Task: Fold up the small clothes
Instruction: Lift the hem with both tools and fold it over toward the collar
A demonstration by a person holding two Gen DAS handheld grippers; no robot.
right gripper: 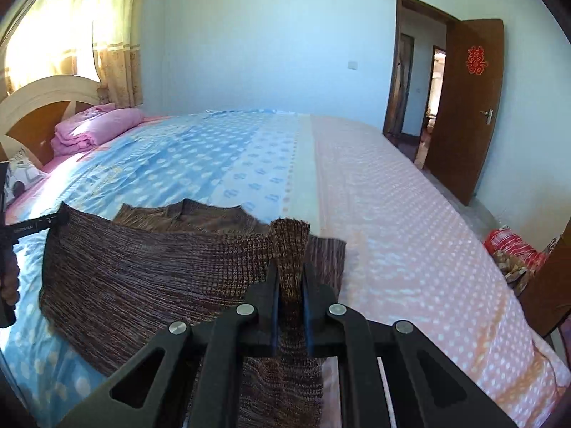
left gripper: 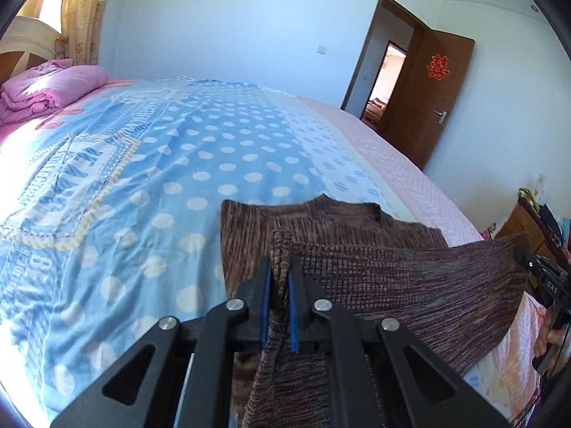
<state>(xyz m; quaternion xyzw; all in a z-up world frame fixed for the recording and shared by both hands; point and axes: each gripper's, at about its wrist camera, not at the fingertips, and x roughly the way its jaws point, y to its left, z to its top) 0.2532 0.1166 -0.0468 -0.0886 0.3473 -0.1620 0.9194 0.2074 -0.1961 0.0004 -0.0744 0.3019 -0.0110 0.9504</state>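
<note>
A brown knitted sweater [left gripper: 392, 278] lies on the bed, its neckline [left gripper: 342, 210] turned away from me. Its near hem is lifted off the cover and stretched between both grippers. My left gripper [left gripper: 280, 267] is shut on the hem's left corner, and knit fabric bunches between the blue pads. My right gripper [right gripper: 291, 274] is shut on the right corner of the same sweater [right gripper: 142, 271]. The right gripper [left gripper: 535, 267] also shows at the edge of the left wrist view, and the left gripper [right gripper: 43, 223] at the left edge of the right wrist view.
The bed carries a blue polka-dot cover [left gripper: 200, 164] and a pink dotted sheet [right gripper: 410, 221]. A folded pink blanket [right gripper: 96, 128] sits by the wooden headboard [right gripper: 39, 107]. An open brown door [right gripper: 467, 107] is at the far right. Clutter [right gripper: 514, 249] lies beside the bed.
</note>
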